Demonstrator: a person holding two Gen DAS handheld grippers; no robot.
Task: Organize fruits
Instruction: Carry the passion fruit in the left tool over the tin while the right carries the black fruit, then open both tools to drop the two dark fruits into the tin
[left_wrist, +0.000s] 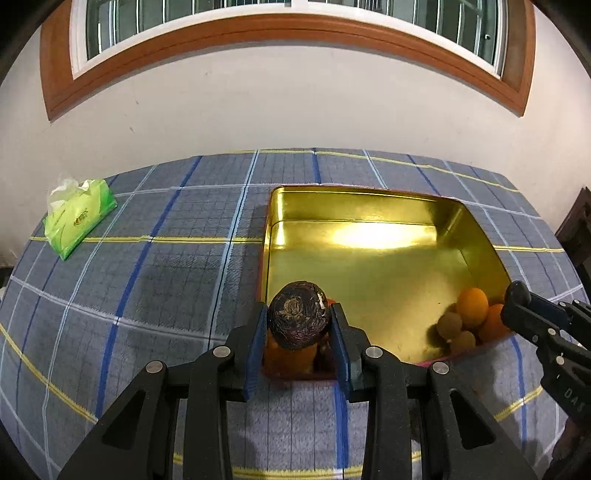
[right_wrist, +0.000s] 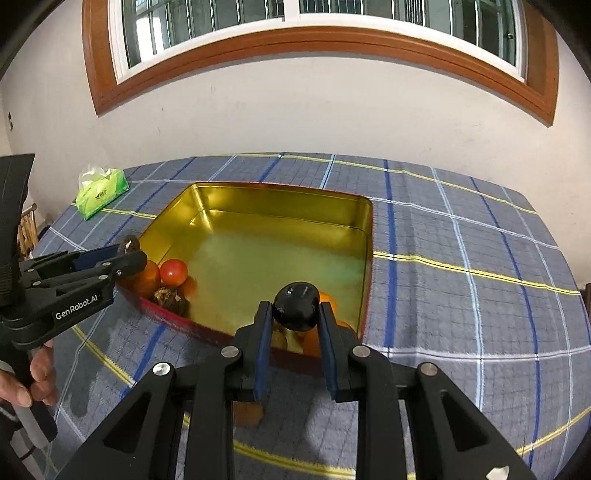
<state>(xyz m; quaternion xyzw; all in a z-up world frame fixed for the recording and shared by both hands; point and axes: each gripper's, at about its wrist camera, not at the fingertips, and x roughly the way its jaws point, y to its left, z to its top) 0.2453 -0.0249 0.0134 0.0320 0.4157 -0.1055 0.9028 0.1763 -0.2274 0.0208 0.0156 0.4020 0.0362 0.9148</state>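
A gold-lined tin tray (left_wrist: 351, 190) (right_wrist: 280, 203) with red outer sides lies on the plaid cloth. My left gripper (left_wrist: 299, 314) (right_wrist: 127, 254) is shut on a rough, dark purple-brown round fruit (left_wrist: 299, 319) (right_wrist: 129, 243), held over the tray's near left corner. There an orange (right_wrist: 147, 277), a red tomato (right_wrist: 173, 272) and a rough dark fruit (right_wrist: 170, 297) lie. My right gripper (right_wrist: 295, 314) (left_wrist: 517, 295) is shut on a smooth black round fruit (right_wrist: 295, 306) above the near right corner, over oranges (left_wrist: 472, 302) and small brownish fruits (left_wrist: 450, 325).
A green tissue pack (left_wrist: 79, 218) (right_wrist: 103, 194) lies at the table's far left. The wall with a wood-framed window stands behind the table. Dark wooden furniture (left_wrist: 576, 229) is at the right edge. A person's hand (right_wrist: 33, 373) grips the left gripper's handle.
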